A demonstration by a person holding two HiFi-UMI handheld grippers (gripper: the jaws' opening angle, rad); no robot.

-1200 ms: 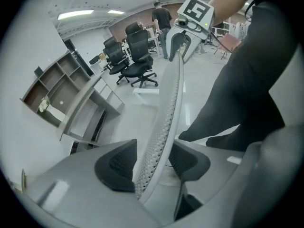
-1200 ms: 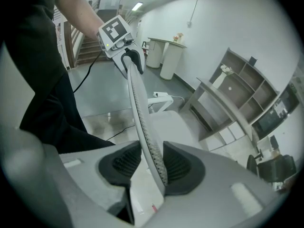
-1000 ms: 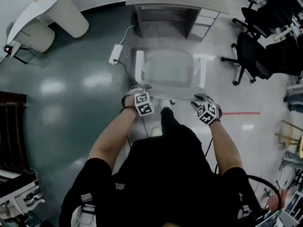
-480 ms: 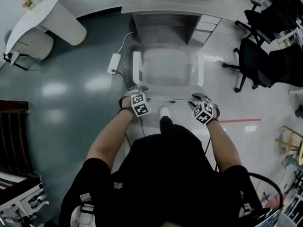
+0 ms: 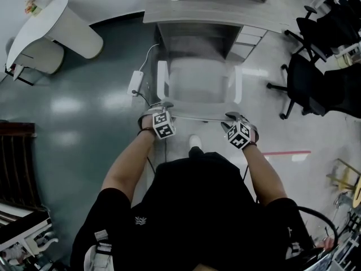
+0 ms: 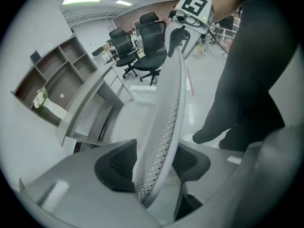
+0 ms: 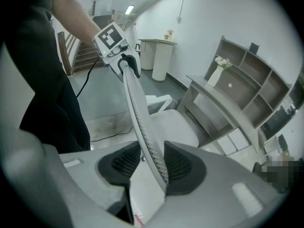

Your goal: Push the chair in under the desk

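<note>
chair is closer to the desk than a second ago; we see less floor between seat front and desk edge. left gripper and right gripper went forward with the backrest top. our shoe stepped up behind it. our head came forward too, so the black office chairs slid right in head view.

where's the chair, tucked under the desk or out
mostly out: in the head view the chair seat lies on open floor in front of the desk, with only its front edge about at the opening.
</note>
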